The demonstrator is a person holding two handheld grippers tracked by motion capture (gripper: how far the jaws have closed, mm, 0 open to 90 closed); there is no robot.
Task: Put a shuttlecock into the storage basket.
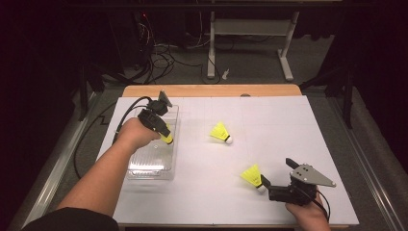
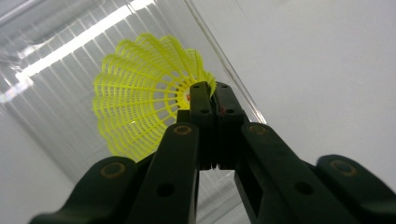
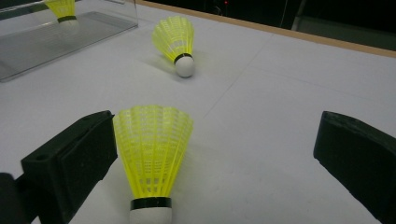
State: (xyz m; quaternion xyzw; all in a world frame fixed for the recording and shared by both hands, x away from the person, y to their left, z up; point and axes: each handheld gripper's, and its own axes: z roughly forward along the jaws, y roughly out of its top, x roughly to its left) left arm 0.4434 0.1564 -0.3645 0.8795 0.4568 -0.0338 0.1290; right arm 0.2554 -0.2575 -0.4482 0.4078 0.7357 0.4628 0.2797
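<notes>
Shuttlecocks on a white-covered table (image 1: 288,125) with a wooden far edge, in a dark room with cables on the grey floor.
The left gripper (image 1: 161,130) pinches a yellow shuttlecock (image 2: 140,109) by its skirt rim over the clear plastic tray (image 1: 144,171). The right gripper (image 1: 269,187), jaws spread wide, rests beside a second shuttlecock (image 3: 152,158) lying between them. A third shuttlecock (image 1: 221,132) lies mid-table.

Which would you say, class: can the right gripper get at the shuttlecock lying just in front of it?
Probably yes. The right gripper has its jaws wide open, and the shuttlecock already lies between them beside one pad, with bare table around it and nothing in the way.
</notes>
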